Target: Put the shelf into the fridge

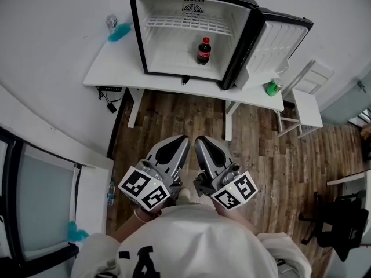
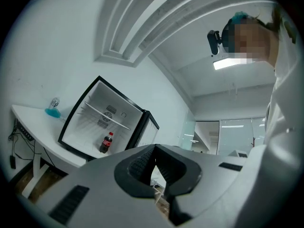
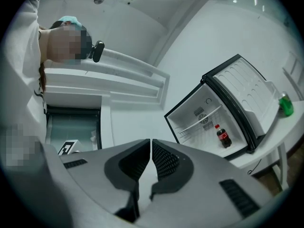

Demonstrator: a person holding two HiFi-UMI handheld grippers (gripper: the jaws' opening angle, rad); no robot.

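Observation:
A small black fridge [image 1: 191, 33] stands open on a white table [image 1: 116, 68], its door [image 1: 278, 48] swung to the right. A white wire shelf [image 1: 188, 22] sits across the upper part of its inside. A cola bottle [image 1: 203, 51] stands on the fridge floor. My left gripper [image 1: 181, 143] and right gripper [image 1: 202, 145] are held close to my body, well short of the table, both shut with nothing between the jaws. The fridge [image 2: 102, 120] and bottle [image 2: 106, 143] show in the left gripper view; the fridge [image 3: 213, 118] and bottle [image 3: 223, 136] also show in the right gripper view.
A blue-based bottle [image 1: 116, 28] lies at the table's left end and a green can [image 1: 272, 87] at its right end. A white chair [image 1: 307, 97] stands to the right. Wood floor lies between me and the table. A white counter [image 1: 52, 149] runs along my left.

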